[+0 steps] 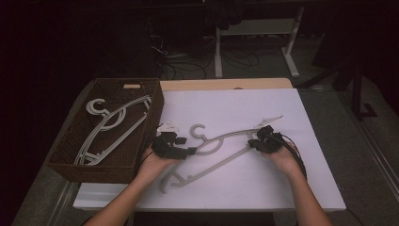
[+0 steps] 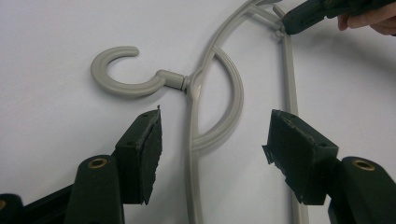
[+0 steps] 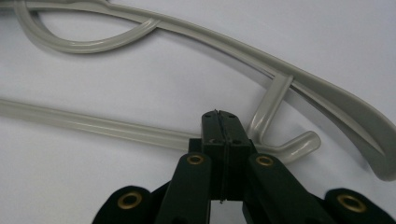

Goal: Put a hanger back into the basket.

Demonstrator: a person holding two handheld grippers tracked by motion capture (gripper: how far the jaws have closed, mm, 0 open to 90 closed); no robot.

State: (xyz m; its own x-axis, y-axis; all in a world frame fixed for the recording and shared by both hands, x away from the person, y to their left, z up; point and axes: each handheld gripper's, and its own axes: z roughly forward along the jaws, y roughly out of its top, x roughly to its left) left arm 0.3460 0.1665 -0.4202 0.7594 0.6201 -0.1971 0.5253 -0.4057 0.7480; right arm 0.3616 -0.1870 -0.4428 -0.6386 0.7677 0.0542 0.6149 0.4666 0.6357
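Observation:
A grey plastic hanger (image 1: 221, 139) lies flat on the white tabletop (image 1: 235, 188), its hook (image 2: 116, 84) pointing to the far left. My left gripper (image 1: 189, 150) is low over the hanger's neck. Its jaws stand open on either side of the neck and inner arc (image 2: 236, 93), and the pads (image 2: 149, 149) touch nothing. My right gripper (image 3: 219, 116) is shut, pads pressed together, with its tip over the lower bar (image 3: 93, 123) beside the small side hook (image 3: 299, 144). In the left gripper view the right gripper (image 2: 292, 21) touches the hanger's shoulder joint.
A dark wicker basket (image 1: 113, 169) stands at the table's left edge with more grey hangers (image 1: 110, 122) inside. A small white piece (image 1: 168, 126) lies by the basket's right wall. A wooden strip (image 1: 226, 84) runs along the table's back edge.

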